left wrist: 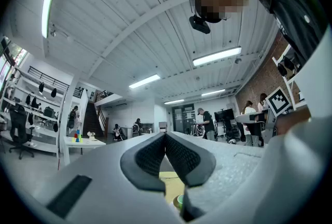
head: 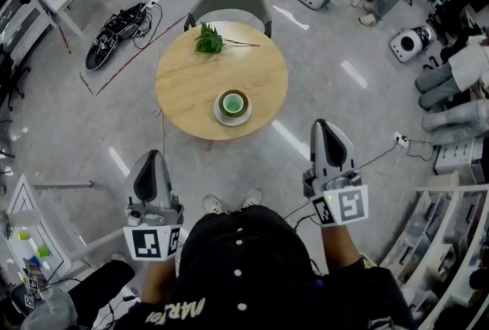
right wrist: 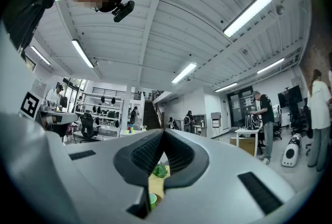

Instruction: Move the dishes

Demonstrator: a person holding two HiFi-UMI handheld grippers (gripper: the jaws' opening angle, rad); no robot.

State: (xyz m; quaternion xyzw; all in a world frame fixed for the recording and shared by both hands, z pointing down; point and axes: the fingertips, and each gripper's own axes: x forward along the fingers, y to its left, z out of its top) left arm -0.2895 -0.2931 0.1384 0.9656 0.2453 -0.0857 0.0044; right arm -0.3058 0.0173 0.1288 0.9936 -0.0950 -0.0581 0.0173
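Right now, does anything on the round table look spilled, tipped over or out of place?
Nothing looks spilled or damaged. The green cup stands upright on its white saucer near the front of the table. Only the leafy sprig lies loose on the bare wood at the far side.

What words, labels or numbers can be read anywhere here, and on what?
"MAR": pale print on the person's black top, upside down; the rest unclear.
Square markers on the left tool and right tool: patterns only, no letters.
Notices on the far door: too small to read.
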